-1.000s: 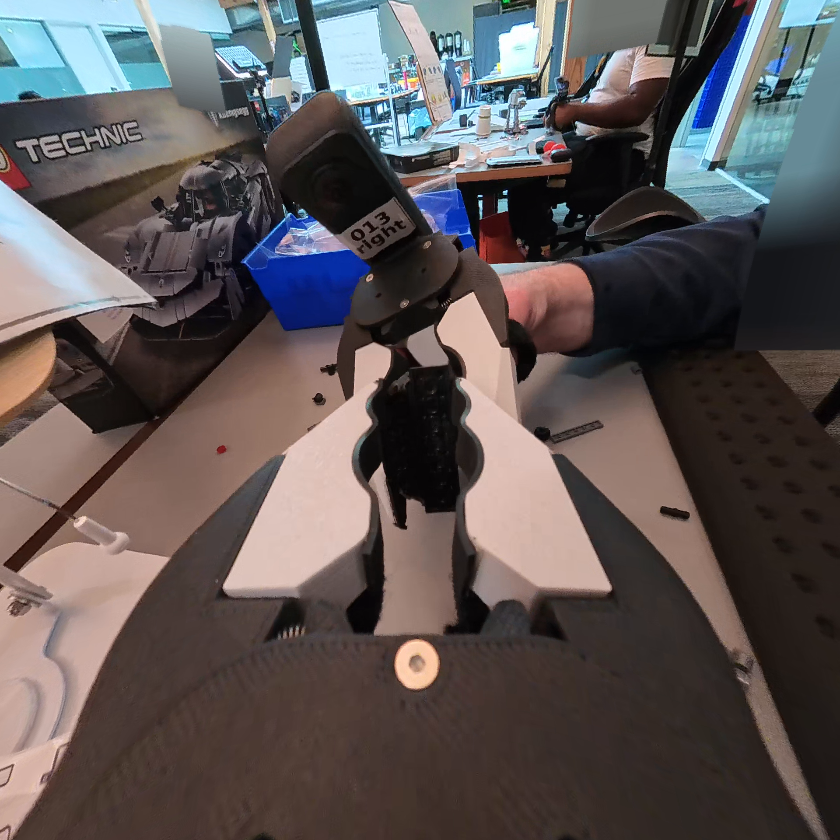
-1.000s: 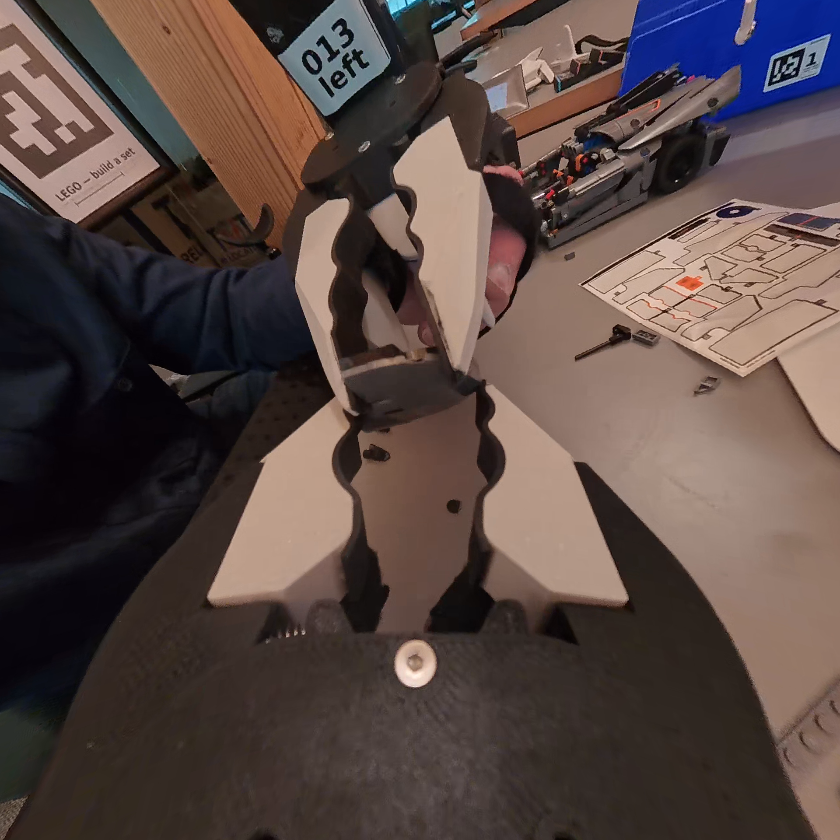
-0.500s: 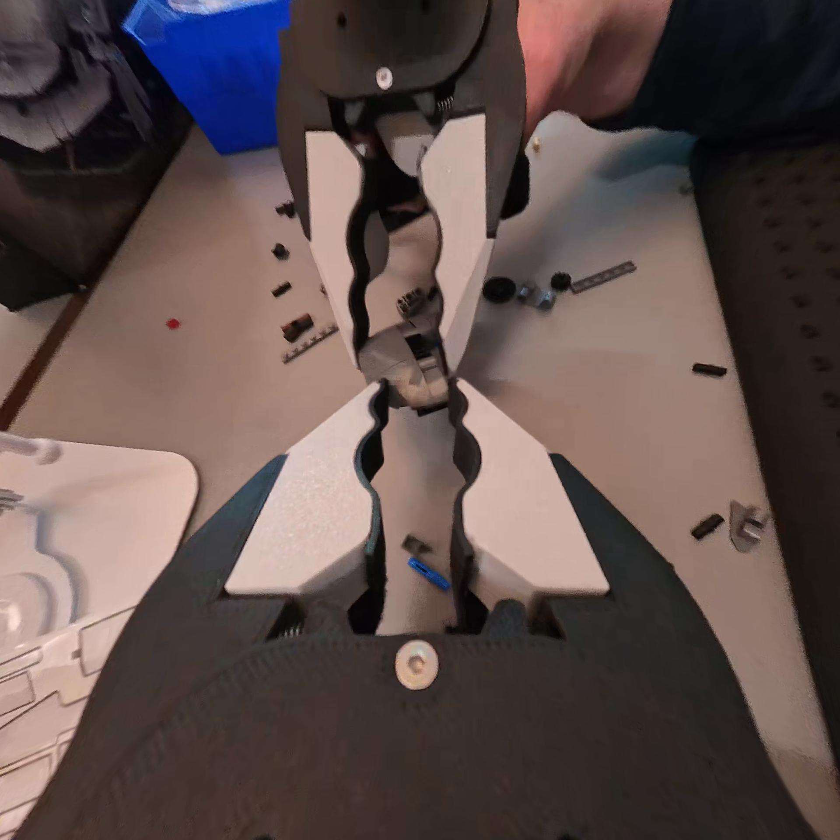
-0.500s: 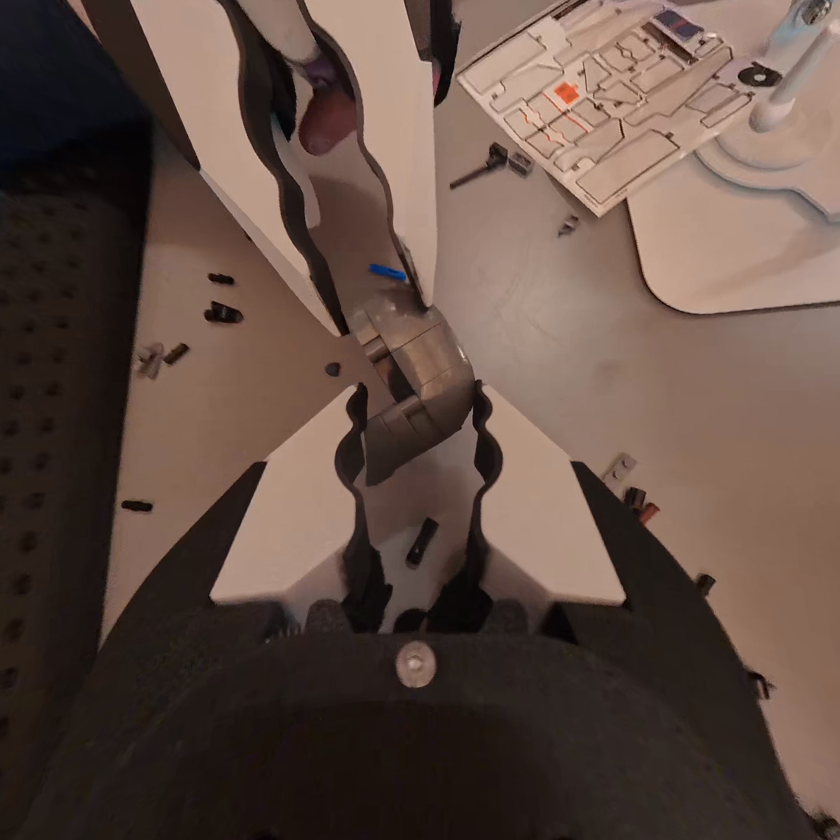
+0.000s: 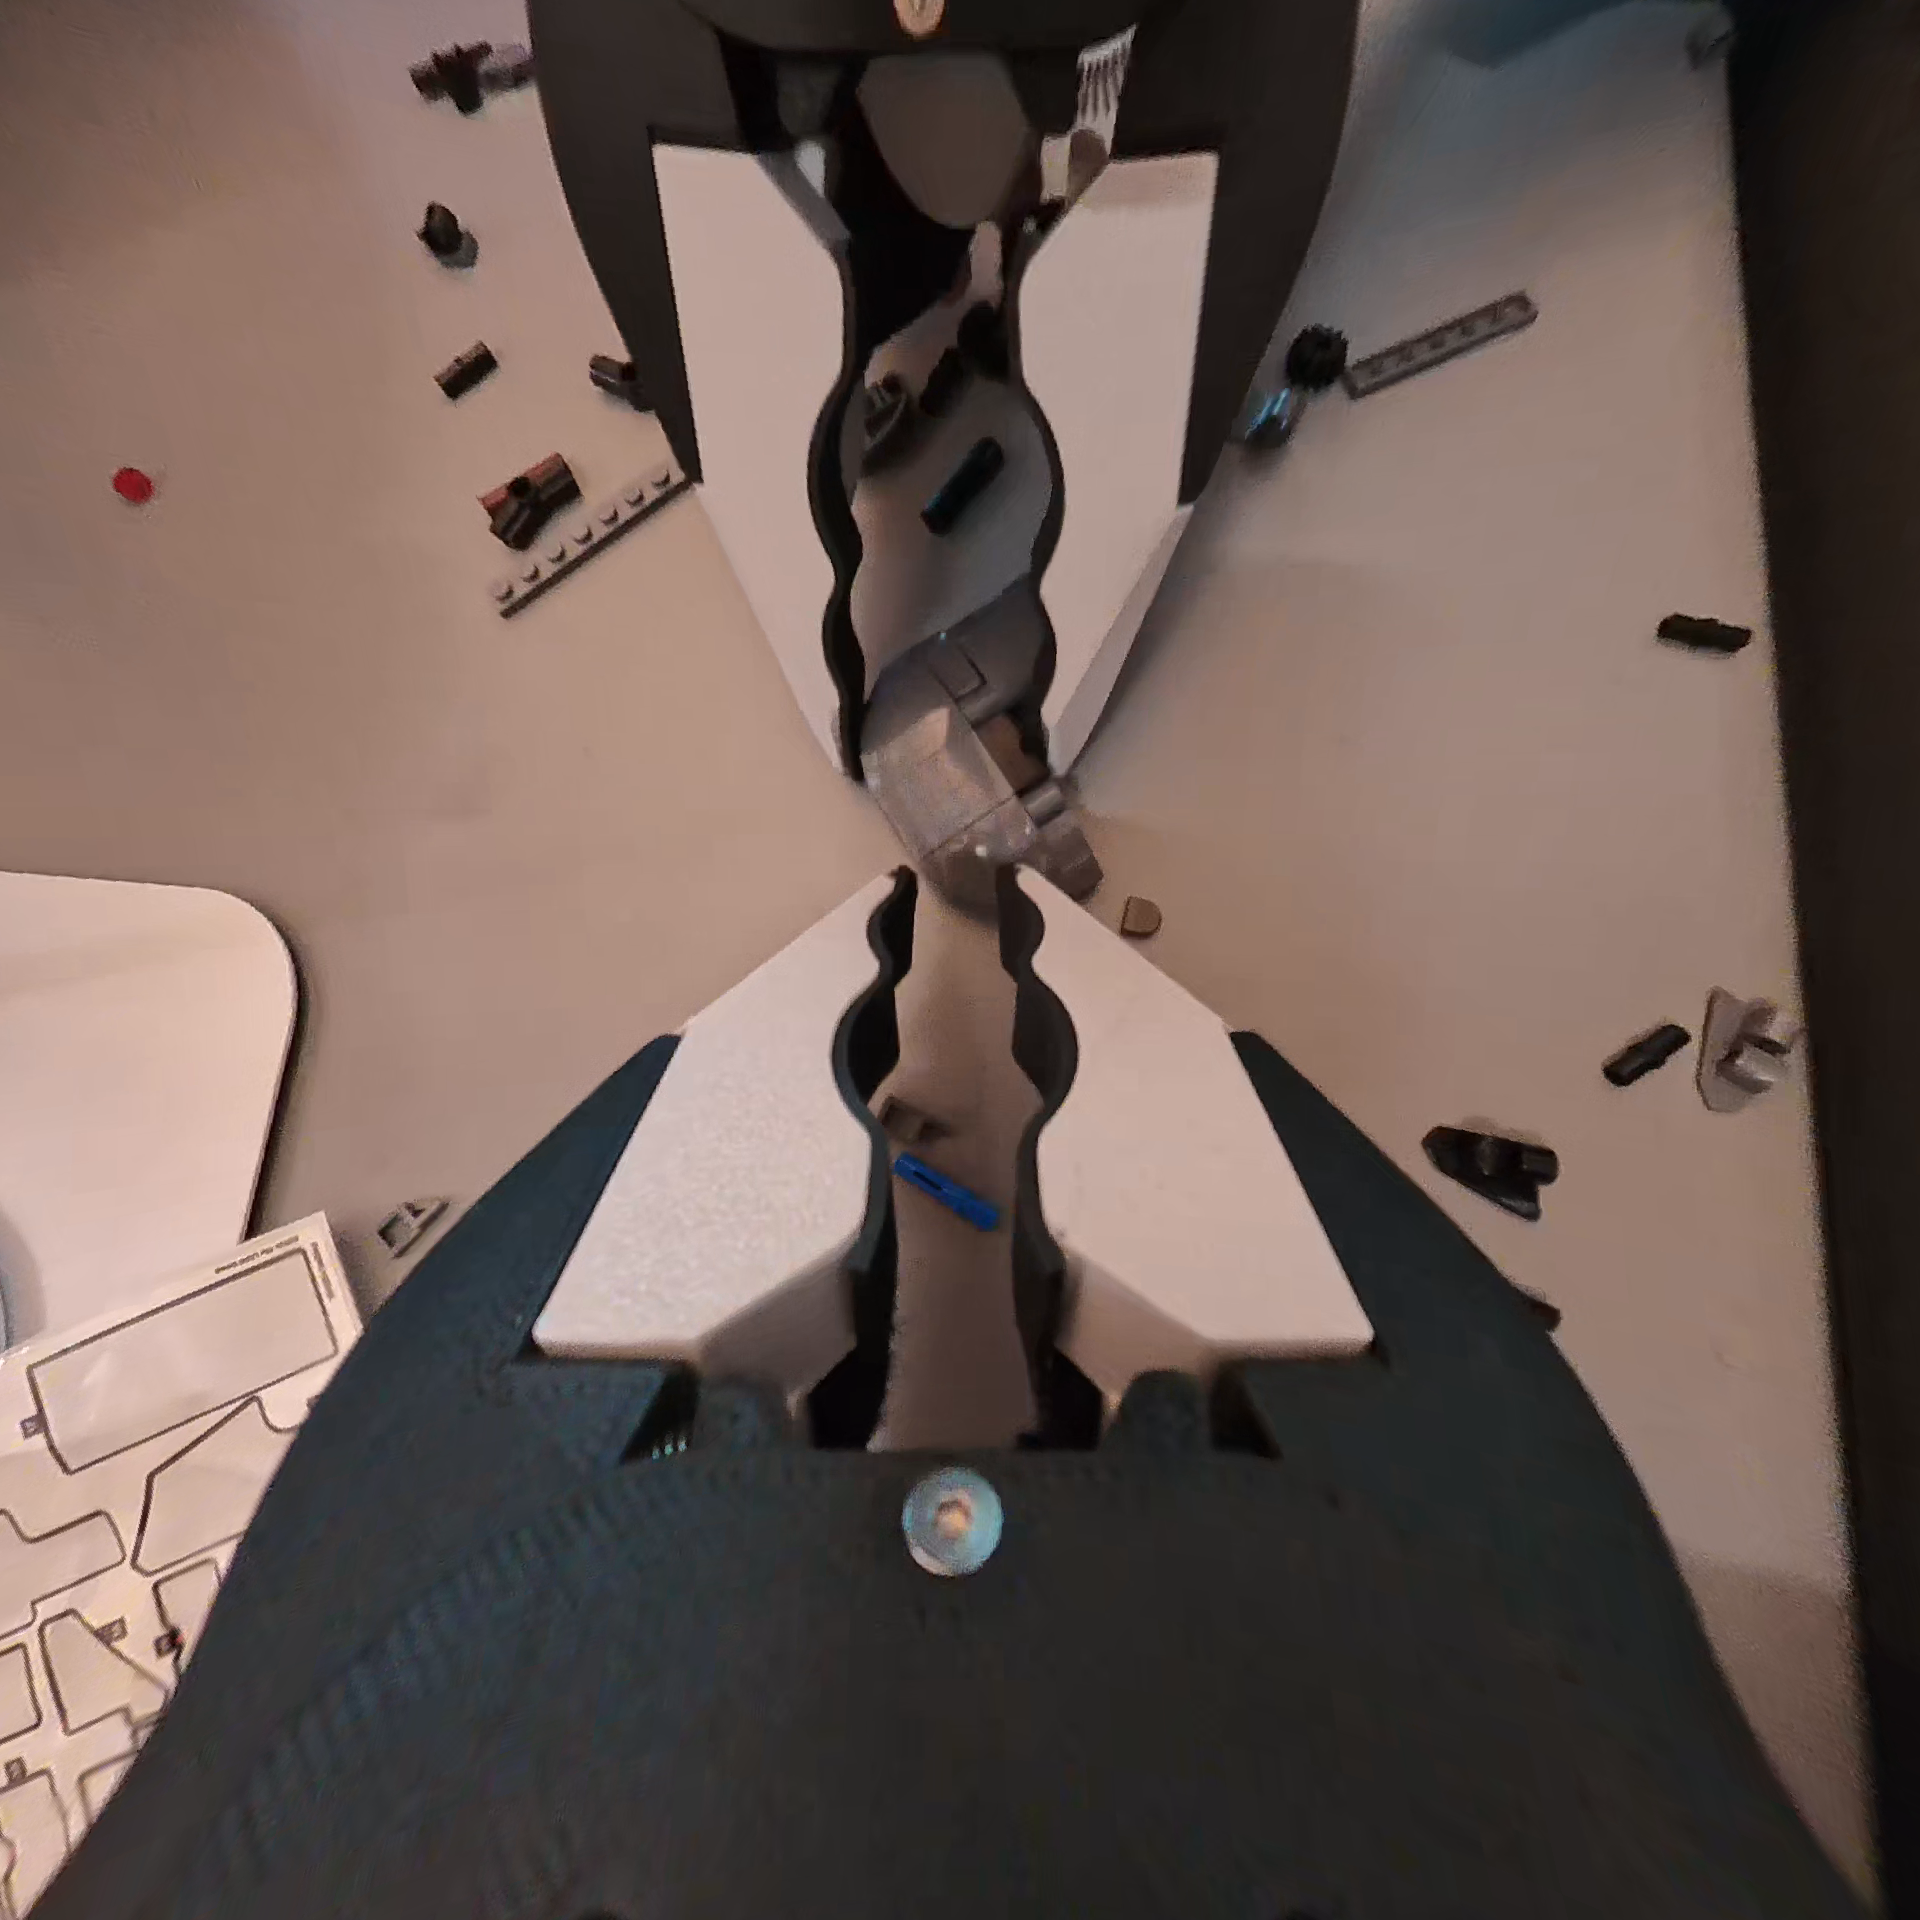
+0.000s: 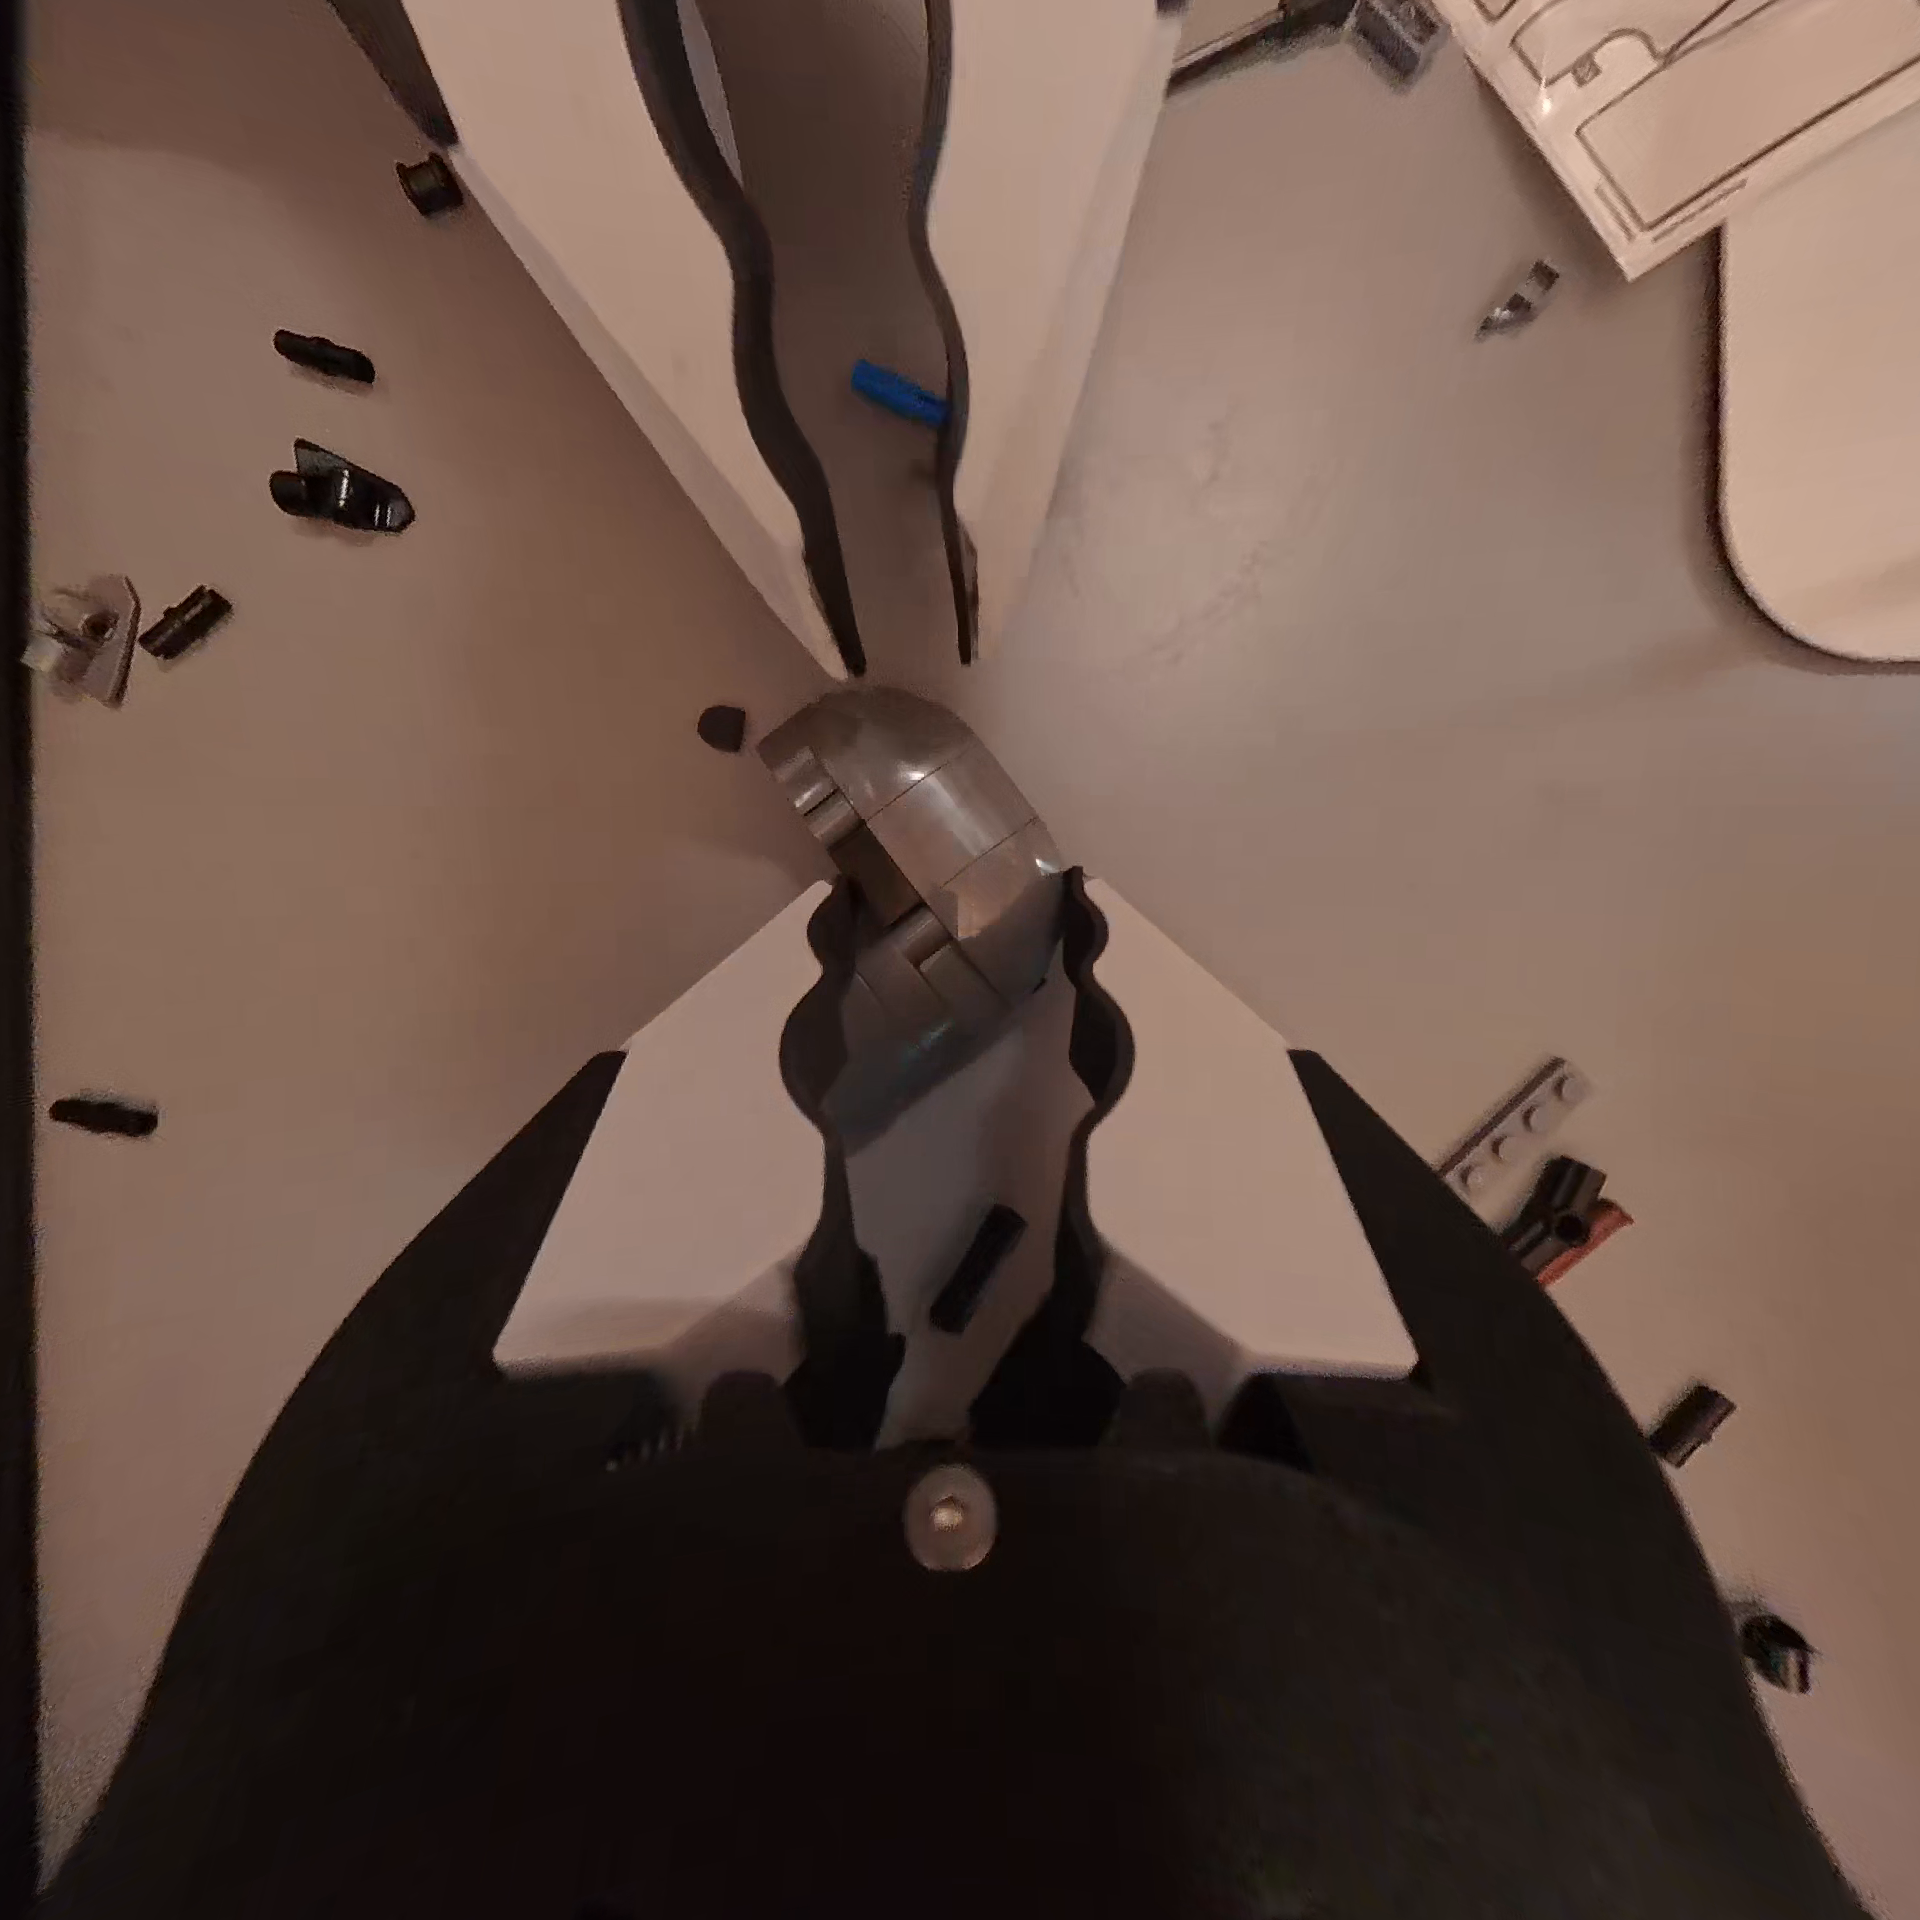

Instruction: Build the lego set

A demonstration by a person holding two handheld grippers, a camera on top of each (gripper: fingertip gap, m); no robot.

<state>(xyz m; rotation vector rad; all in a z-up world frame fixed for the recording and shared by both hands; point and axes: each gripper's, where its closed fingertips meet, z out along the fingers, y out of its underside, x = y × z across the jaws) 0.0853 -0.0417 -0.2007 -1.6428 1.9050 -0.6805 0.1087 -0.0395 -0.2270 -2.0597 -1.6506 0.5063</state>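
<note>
A grey curved lego assembly (image 6: 925,821) lies between the two grippers, low over the table (image 6: 1351,727). My right gripper (image 6: 951,894) is shut on its near end, with both pads pressed to its sides. The left wrist view shows the same grasp from the other side (image 5: 954,767), with the assembly (image 5: 951,790) between the right gripper's fingers. My left gripper (image 5: 956,883) has its jaws narrow, its tips at the assembly's far end. In the right wrist view the left gripper (image 6: 911,665) ends just short of the assembly, with only table between its pads.
Loose black pins and small parts lie around, with a blue pin (image 5: 945,1179) between my left fingers. A long grey plate (image 5: 592,540), a red stud (image 5: 132,484), a sticker sheet (image 5: 156,1455), a white base (image 5: 125,1039) and a black perforated mat (image 5: 1849,727) surround the spot. It is some 9 cm from my right tips to the long grey plate (image 5: 592,540).
Both grippers have tipped down towards the table. The assembly was in my left tips before; my right pads have closed on it, and my left tips have narrowed and come off it.
</note>
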